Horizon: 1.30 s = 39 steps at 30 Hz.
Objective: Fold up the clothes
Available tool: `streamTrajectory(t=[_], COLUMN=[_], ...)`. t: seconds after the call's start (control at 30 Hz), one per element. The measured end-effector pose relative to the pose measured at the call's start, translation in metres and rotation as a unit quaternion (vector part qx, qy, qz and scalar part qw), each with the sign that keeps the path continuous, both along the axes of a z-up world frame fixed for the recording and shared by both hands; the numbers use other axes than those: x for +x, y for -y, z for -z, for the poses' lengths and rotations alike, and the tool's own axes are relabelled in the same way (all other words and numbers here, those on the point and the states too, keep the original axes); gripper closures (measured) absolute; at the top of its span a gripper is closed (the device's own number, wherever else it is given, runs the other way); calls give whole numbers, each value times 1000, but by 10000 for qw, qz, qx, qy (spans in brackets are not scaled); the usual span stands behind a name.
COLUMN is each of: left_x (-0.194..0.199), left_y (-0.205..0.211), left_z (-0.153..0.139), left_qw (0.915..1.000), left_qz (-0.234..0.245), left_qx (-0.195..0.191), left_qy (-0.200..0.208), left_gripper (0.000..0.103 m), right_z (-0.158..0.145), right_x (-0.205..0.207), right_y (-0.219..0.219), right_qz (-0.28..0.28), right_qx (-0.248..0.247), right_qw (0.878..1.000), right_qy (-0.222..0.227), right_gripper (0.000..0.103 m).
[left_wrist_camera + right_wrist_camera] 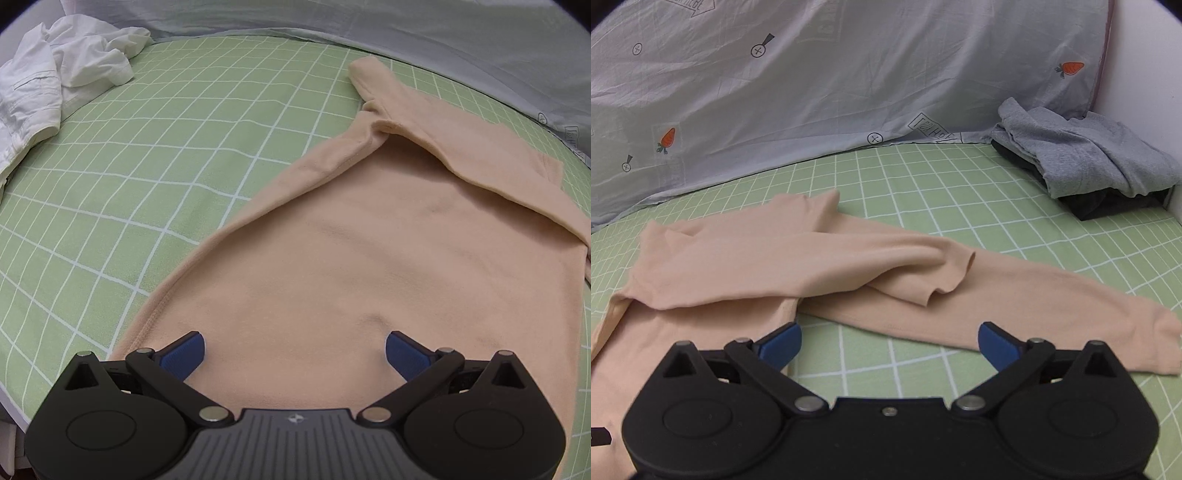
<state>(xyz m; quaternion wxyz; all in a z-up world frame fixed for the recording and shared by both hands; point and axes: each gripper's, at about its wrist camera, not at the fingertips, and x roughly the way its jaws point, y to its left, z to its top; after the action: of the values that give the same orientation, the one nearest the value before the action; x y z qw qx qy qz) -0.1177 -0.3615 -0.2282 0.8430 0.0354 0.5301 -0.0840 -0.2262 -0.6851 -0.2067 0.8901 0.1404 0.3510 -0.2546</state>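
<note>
A peach long-sleeved top (369, 251) lies flat on the green checked sheet (166, 155). One sleeve is folded across its upper body. My left gripper (294, 352) is open and empty just above the top's lower part, near its hem. In the right wrist view the top (746, 258) lies at the left with the other sleeve (1034, 306) stretched out to the right. My right gripper (889, 345) is open and empty over the sheet, between the top's body and this sleeve.
A crumpled white garment (55, 85) lies at the far left of the bed. A folded grey garment (1086, 155) on a dark one sits at the far right by the wall. A grey carrot-print quilt (831, 92) runs along the back.
</note>
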Motion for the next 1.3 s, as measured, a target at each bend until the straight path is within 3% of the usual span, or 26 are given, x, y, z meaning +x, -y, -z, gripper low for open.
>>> streamTrajectory(t=[0.23, 0.6, 0.93, 1.03, 1.1, 1.2, 1.3], left_x=[-7, 9, 9, 9, 9, 9, 9], left_y=[-51, -157, -208, -223, -230, -238, -244], left_z=[-28, -33, -25, -22, -20, -16, -14], left_qw=[9978, 9973, 9950, 9940, 9935, 9936, 9942], left_qz=[482, 577, 883, 975, 1026, 1021, 968], left_qx=[-69, 10, 222, 285, 335, 377, 375], left_qy=[453, 464, 416, 402, 371, 298, 266], left_gripper=[0, 0, 0, 0, 0, 0, 0], right_z=[-1, 4, 15, 21, 25, 27, 26], right_x=[-2, 36, 74, 80, 84, 85, 87], right_y=[-87, -219, -327, -343, -353, -363, -372], right_qz=[-251, -732, -1478, -1559, -1605, -1692, -1862], right_qx=[166, 519, 637, 734, 812, 748, 590], right_qw=[9995, 9960, 9869, 9849, 9835, 9825, 9805], right_qy=[-26, 11, -74, -147, -197, -209, -225], right_gripper=[0, 0, 2, 10, 21, 27, 53])
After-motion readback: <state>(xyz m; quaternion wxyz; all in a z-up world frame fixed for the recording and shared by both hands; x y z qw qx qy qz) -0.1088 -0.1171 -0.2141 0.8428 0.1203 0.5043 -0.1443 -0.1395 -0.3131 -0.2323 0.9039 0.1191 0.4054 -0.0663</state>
